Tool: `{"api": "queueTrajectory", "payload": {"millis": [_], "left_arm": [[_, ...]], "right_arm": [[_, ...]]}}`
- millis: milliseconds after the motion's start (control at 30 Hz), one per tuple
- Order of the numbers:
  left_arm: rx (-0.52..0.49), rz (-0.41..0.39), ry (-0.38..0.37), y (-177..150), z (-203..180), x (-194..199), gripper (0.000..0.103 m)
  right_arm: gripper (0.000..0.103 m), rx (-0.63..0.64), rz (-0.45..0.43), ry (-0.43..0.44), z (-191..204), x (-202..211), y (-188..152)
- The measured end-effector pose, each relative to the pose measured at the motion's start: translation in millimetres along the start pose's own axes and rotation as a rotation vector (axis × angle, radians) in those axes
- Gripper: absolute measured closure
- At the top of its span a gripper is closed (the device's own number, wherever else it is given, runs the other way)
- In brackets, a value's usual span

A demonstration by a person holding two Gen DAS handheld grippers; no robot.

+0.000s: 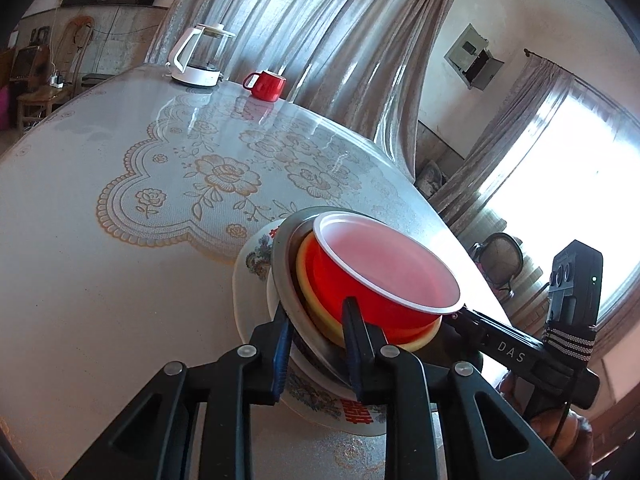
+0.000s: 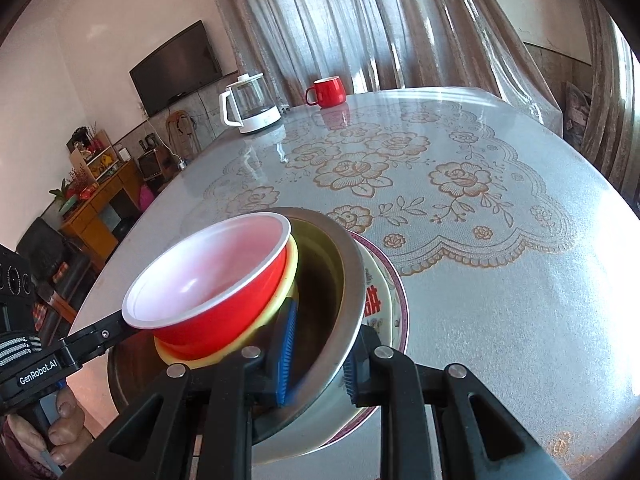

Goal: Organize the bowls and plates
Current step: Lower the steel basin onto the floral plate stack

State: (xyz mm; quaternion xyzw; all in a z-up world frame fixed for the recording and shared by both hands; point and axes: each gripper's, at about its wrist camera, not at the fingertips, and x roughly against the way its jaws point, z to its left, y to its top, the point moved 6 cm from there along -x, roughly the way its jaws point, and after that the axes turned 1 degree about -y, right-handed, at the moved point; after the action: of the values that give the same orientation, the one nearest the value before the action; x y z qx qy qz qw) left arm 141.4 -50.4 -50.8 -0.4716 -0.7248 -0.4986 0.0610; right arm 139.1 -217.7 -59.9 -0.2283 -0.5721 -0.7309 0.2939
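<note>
Gripping from two opposite sides, both grippers hold one stack of dishes at the near edge of the table [image 2: 500,300]. The left gripper [image 1: 316,340] has its blue pads closed on the rim of the metal bowl [image 1: 286,280] and of the patterned plate [image 1: 256,258] under it, one pad inside the bowl and one outside. The right gripper [image 2: 320,356] clamps the same two rims on the other side, also with one pad inside the metal bowl [image 2: 352,272] and one behind the patterned plate [image 2: 384,300].

Inside the metal bowl sits a yellow dish [image 1: 302,256], and in it a red bowl [image 1: 360,292] with a white inside. In the right wrist view the red bowl [image 2: 224,320] and the yellow dish [image 2: 292,268] lean toward the left gripper. Whether the plate rests on the table or hangs just above it, I cannot tell.

Farther away, the tablecloth shows a golden flower pattern [image 2: 460,180]. At the far edge stand a red mug [image 1: 266,85] and a glass kettle [image 1: 200,56] with a white base, near each other, in front of a grey curtain [image 1: 320,40].
</note>
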Motion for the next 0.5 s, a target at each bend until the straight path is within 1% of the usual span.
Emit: {"api": "queueTrajectory", "payload": {"millis": [200, 500], "left_arm": [[-0.003, 0.013, 0.008, -4, 1, -4, 0.08], [-0.029, 0.019, 0.023, -7, -3, -5, 0.079]], "right_arm": [[0.082, 0.0, 0.016, -0.004, -2, -7, -3], [0.081, 0.033, 0.029, -0.061, -5, -13, -7]]}}
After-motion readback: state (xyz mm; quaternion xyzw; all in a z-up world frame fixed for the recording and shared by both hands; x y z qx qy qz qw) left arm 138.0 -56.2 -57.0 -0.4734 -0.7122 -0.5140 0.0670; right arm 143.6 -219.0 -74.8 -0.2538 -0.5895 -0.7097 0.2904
